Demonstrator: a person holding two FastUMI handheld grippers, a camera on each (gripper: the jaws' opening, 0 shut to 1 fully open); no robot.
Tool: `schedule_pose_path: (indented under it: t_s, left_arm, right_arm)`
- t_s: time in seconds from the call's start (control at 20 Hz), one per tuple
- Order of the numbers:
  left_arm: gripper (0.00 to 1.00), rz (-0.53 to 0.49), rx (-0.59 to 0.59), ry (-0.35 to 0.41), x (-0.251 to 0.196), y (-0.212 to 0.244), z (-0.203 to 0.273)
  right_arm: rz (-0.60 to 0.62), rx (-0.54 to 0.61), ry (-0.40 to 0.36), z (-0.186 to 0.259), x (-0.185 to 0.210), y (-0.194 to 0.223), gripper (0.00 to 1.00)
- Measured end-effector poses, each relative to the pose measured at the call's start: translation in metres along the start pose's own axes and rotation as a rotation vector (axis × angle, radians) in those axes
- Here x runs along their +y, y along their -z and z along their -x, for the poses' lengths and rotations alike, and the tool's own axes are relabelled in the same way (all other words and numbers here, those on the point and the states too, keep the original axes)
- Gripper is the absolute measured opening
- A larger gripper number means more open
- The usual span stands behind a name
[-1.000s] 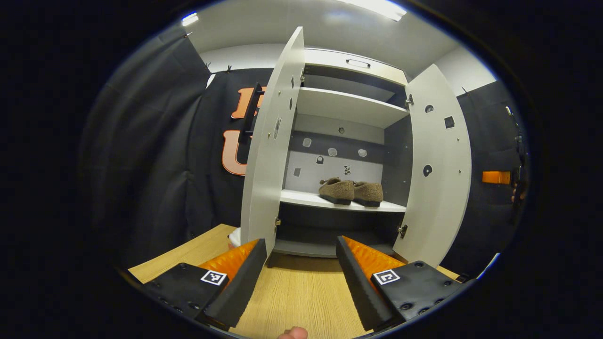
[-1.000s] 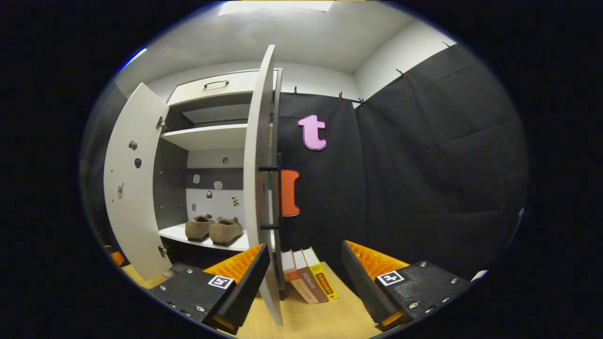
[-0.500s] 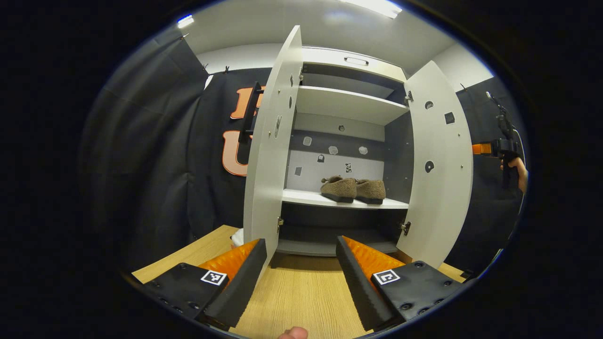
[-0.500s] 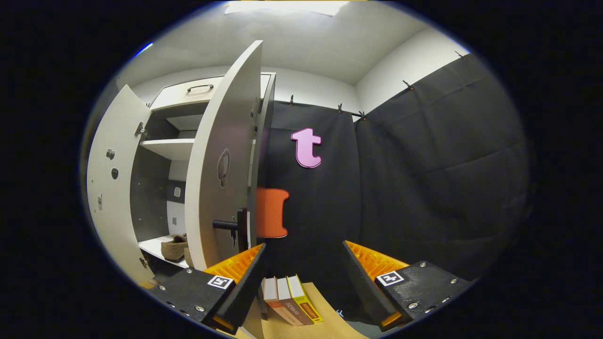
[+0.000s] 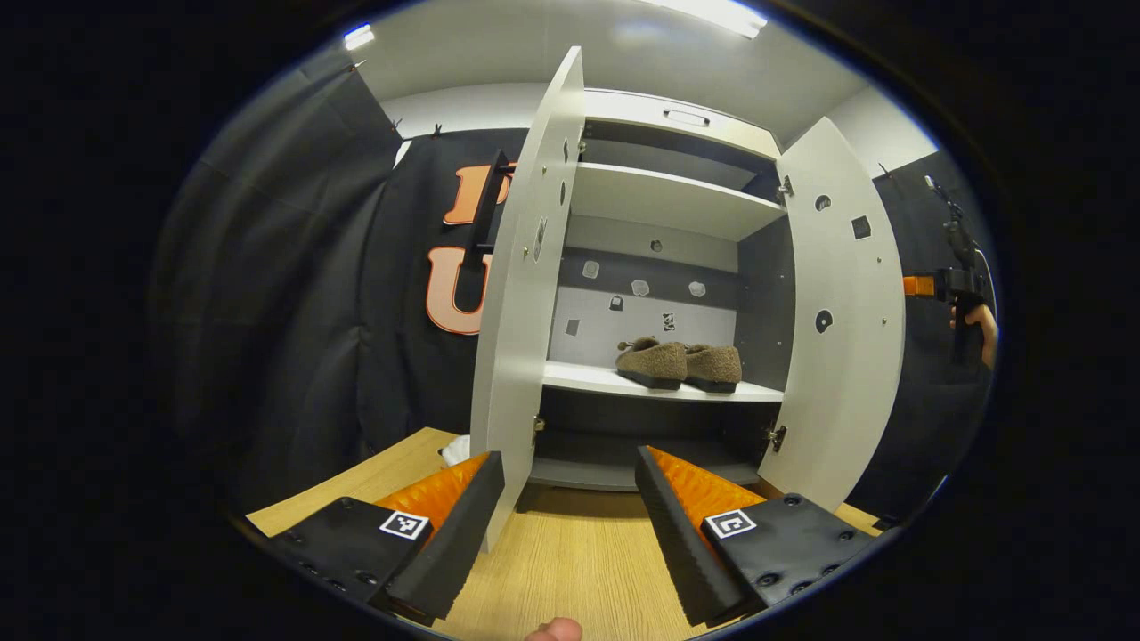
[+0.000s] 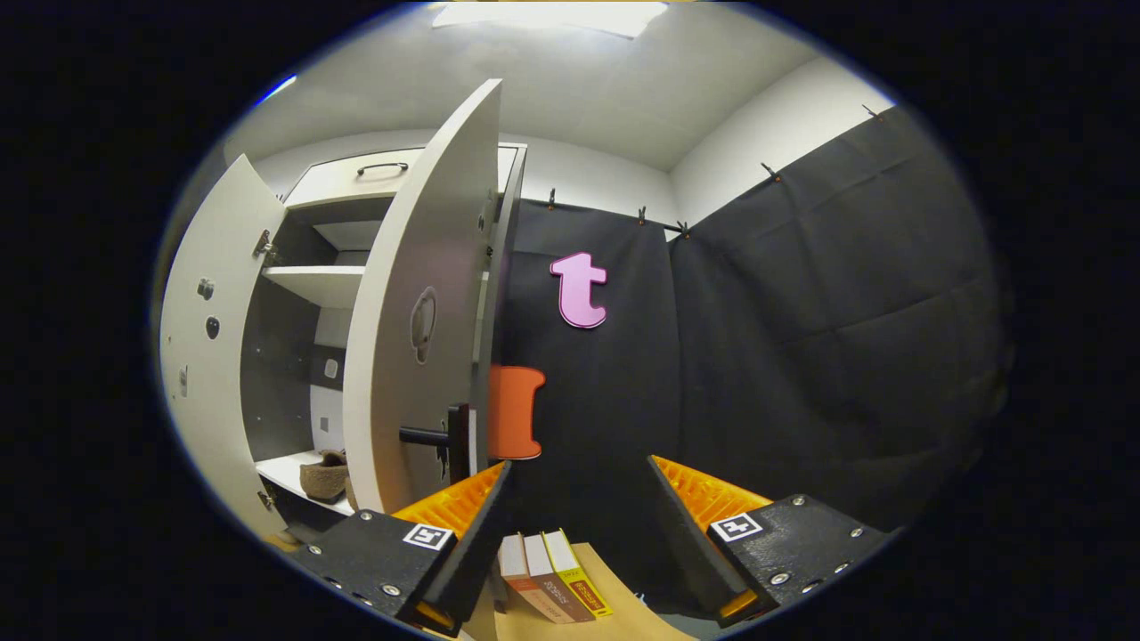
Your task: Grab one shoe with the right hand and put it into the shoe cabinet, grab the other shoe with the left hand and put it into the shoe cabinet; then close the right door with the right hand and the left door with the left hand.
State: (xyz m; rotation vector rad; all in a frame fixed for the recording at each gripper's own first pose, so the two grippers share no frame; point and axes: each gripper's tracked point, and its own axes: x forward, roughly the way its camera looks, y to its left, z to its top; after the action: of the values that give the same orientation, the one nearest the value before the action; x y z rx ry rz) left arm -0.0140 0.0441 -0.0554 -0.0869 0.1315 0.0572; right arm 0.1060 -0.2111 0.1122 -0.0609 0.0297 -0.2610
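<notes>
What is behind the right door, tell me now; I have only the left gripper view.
Observer: The right door has a black bar handle on its outer face, just above the left finger of the right claw.
Operator: Give me that claw's state.
Observer: Open and holding nothing; the handle is not between its fingers.
Operator: Report anything lower down.
Observer: Three books lean together, right of the door's bottom edge.
</notes>
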Motion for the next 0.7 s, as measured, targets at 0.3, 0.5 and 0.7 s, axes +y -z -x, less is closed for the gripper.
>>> schedule_pose_path:
  t_s: [0.3, 0.5, 0.7]
  left_arm:
    - [0.97, 0.031, 0.007, 0.027, -0.008, 0.001, -0.001]
    - [0.97, 0.021, 0.016, 0.02, -0.006, 0.003, 0.004]
    - [0.97, 0.023, 0.012, 0.002, -0.004, 0.003, 0.013]
  right_arm:
    - [0.043, 0.012, -0.076, 0.013, 0.046, -0.003, 0.88]
    - [0.07, -0.008, -0.182, 0.013, 0.097, -0.008, 0.88]
    - [0.074, -0.045, -0.257, 0.004, 0.146, -0.008, 0.95]
